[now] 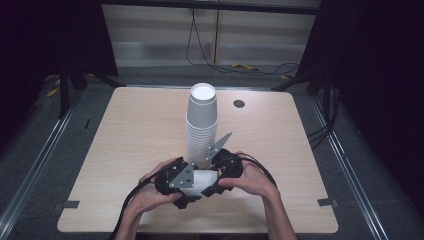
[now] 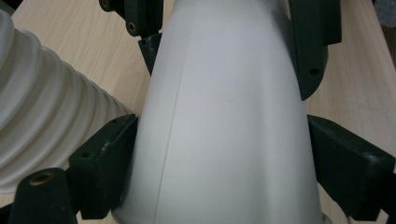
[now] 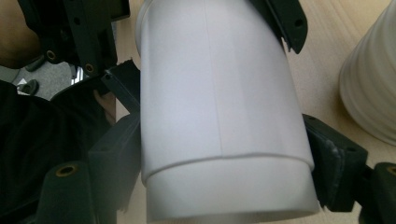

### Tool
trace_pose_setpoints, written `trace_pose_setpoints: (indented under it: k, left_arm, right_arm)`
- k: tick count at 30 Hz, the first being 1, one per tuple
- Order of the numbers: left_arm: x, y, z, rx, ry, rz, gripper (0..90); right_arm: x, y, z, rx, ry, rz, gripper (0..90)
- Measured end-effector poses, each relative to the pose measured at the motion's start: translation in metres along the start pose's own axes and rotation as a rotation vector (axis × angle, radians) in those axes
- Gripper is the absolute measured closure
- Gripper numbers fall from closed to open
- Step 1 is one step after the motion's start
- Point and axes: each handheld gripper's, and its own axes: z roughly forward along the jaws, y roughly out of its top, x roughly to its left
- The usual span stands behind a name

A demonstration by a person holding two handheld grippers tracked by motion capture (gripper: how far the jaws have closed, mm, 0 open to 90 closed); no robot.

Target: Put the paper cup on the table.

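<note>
A white paper cup [image 1: 201, 179] lies on its side just above the table's front middle, held from both ends. My left gripper [image 1: 192, 183] is shut on its wide end, with the black pads [image 2: 109, 154] pressed on both sides of the cup [image 2: 224, 121]. My right gripper [image 1: 212, 181] is shut on the other end, its pads [image 3: 334, 158] against the cup [image 3: 215, 93]. A stepped edge runs across the cup near the right jaws, like one cup nested in another. A tall upright stack of white cups [image 1: 201, 125] stands right behind the grippers.
The stack of cups [image 2: 42, 107] [image 3: 373, 79] is close beside the held cup. The wooden table [image 1: 130, 130] has a round dark grommet [image 1: 239, 103] at the back right. Cables and metal rails lie on the floor around the table.
</note>
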Motion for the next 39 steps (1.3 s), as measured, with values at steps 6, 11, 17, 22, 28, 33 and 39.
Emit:
trace_pose_setpoints:
  k: [6,11,17,22,28,33,39]
  left_arm:
    - [0.0,0.0,-0.001,-0.003,0.003,0.001,13.2]
    - [0.001,-0.001,-0.007,-0.079,0.018,-0.021,14.5]
    - [0.004,-0.007,-0.016,-0.129,0.036,-0.061,15.8]
    - [0.005,-0.009,-0.017,-0.162,0.049,-0.094,15.7]
    - [0.006,-0.015,-0.019,-0.204,0.071,-0.158,15.7]
    - [0.008,-0.023,-0.026,-0.246,0.089,-0.218,15.7]
    - [0.008,-0.03,-0.029,-0.27,0.104,-0.263,15.7]
  right_arm:
    - [0.0,0.0,0.0,0.001,-0.003,-0.002,22.5]
    - [0.003,-0.001,-0.001,0.014,-0.03,-0.012,22.5]
    - [-0.003,-0.011,-0.004,-0.007,-0.051,0.014,22.4]
    - [-0.005,-0.016,-0.007,-0.02,-0.078,0.027,22.1]
    - [-0.006,-0.02,-0.007,-0.044,-0.088,0.032,22.1]
    - [-0.006,-0.025,-0.011,-0.064,-0.087,0.044,22.1]
    - [-0.006,-0.036,-0.014,-0.12,-0.085,0.065,22.1]
